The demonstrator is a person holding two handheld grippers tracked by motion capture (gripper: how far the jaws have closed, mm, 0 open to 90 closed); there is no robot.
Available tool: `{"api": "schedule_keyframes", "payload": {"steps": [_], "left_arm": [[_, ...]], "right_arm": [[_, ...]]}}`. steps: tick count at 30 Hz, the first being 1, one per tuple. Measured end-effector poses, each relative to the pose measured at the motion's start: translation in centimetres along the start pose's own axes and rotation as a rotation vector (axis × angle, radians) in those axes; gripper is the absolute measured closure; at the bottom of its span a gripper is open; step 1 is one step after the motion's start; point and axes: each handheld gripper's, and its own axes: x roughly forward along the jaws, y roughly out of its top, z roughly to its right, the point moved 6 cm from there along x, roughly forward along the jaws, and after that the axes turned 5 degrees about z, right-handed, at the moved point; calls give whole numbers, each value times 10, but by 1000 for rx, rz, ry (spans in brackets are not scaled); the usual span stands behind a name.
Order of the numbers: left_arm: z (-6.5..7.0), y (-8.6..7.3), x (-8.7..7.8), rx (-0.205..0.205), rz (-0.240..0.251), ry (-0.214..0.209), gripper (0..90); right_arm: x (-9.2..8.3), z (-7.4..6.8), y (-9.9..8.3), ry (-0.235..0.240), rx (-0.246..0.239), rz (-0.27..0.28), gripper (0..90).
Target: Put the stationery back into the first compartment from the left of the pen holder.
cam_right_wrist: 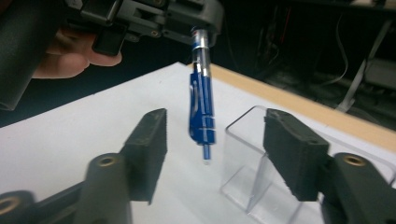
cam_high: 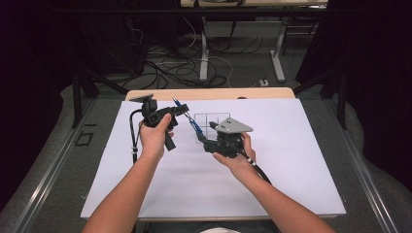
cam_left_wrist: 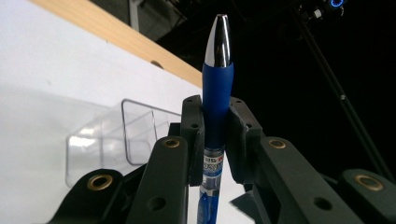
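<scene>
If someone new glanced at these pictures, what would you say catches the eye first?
First, the blue pen, clamped upright in the left gripper above the white table. Next, the right gripper, its jaws apart on either side of the pen's clip end without touching it. Behind them a clear plastic holder stands near the table's far edge.

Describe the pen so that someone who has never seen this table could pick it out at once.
Start at the white table top and find the two hand-held grippers above its middle. The blue pen is clamped in the left gripper, hanging beside the clear plastic holder, with the right gripper open around its lower end. Its blue rubber grip and silver tip set it apart from the black jaws and the clear holder.
</scene>
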Motion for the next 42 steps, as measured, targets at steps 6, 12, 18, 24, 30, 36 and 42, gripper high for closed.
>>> {"api": "schedule_keyframes", "payload": {"steps": [6, 12, 18, 24, 30, 36, 42], "left_arm": [[6, 6, -2, 93, 60, 9, 794], [15, 9, -2, 185, 110, 4, 794], [25, 11, -1, 315, 138, 17, 794], [33, 9, 4, 425, 157, 39, 793], [38, 4, 12, 547, 179, 65, 793], [40, -3, 22, 656, 181, 97, 793], [38, -5, 31, 696, 176, 124, 793]], "right_arm": [[-13, 14, 1, -18, 32, -7, 301], [-26, 26, 0, -36, 70, -51, 161], [-39, 35, -5, -64, 65, -93, 96], [-48, 48, -9, -99, 79, -132, 0], [-57, 69, -16, -169, 104, -141, 0], [-64, 86, -23, -214, 131, -140, 0], [-69, 97, -30, -228, 161, -150, 0]]}}
